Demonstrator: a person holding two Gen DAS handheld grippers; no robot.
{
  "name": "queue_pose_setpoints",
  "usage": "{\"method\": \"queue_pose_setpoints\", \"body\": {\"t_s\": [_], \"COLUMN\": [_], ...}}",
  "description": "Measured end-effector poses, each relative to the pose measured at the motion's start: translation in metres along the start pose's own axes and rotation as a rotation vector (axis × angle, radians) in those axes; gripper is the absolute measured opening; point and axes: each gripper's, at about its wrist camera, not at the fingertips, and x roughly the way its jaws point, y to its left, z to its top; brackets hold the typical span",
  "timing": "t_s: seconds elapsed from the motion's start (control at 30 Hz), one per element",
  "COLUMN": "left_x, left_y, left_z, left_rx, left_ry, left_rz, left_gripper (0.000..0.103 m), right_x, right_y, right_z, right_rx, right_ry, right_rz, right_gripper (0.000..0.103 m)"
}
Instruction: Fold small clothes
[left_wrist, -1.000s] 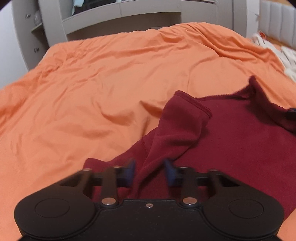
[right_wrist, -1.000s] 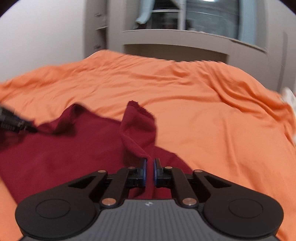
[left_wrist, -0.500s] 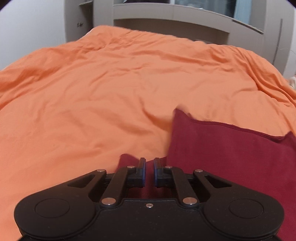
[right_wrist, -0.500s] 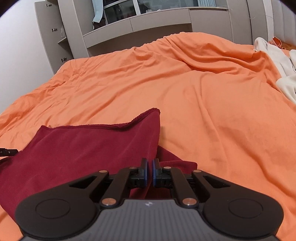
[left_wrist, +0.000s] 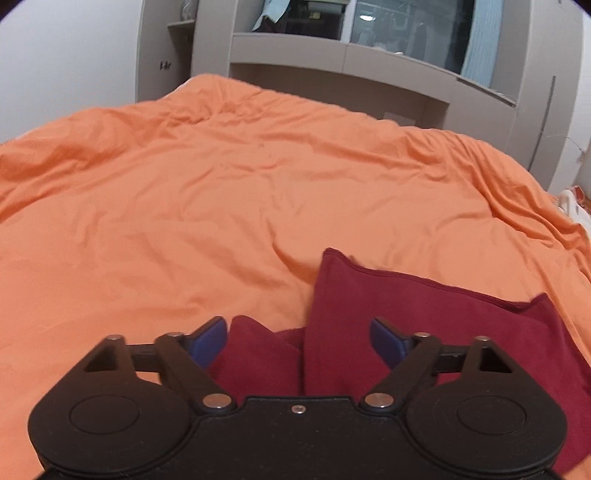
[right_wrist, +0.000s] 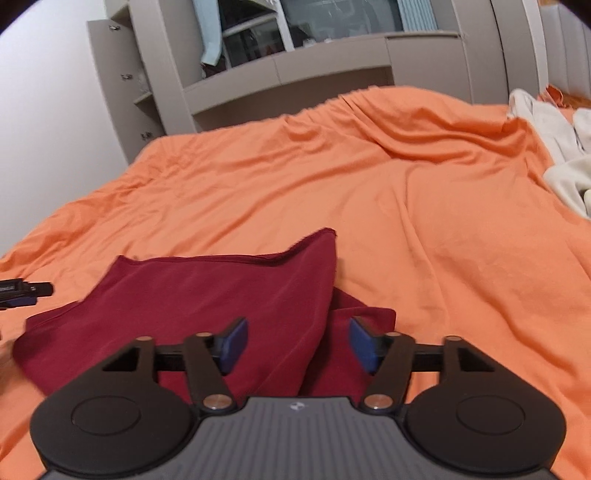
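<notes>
A dark red garment (left_wrist: 424, 321) lies folded over on the orange bedspread (left_wrist: 184, 206), its folded edge running across the far side. My left gripper (left_wrist: 297, 341) hovers over the garment's left end, jaws opening, pads clear of the cloth that lies between them. In the right wrist view the same red garment (right_wrist: 207, 295) spreads to the left, and my right gripper (right_wrist: 297, 341) stands above its right end, jaws opening, blue pads off the fabric. The left gripper's tip (right_wrist: 26, 290) shows at the far left edge.
A grey wardrobe and shelf unit (left_wrist: 332, 74) stands behind the bed. Pale cream clothes (right_wrist: 561, 155) are heaped at the bed's right side. Orange bedspread (right_wrist: 424, 206) stretches wide beyond the garment.
Both grippers, shut on the red cloth half a second ago, have opened and let it go. The lifted upper layer now lies folded flat over the lower part.
</notes>
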Motion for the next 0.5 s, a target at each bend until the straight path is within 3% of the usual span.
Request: {"method": "queue_pose_setpoints", "body": {"t_s": [0.07,0.27,0.5], "left_x": [-0.013,-0.05,-0.069], "left_y": [-0.003,-0.004,-0.001], "left_z": [-0.009,-0.042,-0.067], "left_rx": [0.012,0.049,0.079], "left_ry": [-0.012,-0.033,-0.021], "left_rz": [-0.01,0.004,0.046], "left_gripper": [0.098,0.102,0.102], "right_x": [-0.016,-0.045,-0.055], "right_y": [0.002,0.008,0.021], "right_z": [-0.009,-0.041,-0.065], "right_rx": [0.006,0.014,-0.006], "right_ry": [-0.015,-0.01,-0.022], "right_rz": [0.022,0.043,0.009], "right_gripper": [0.085,0.098,0.101]}}
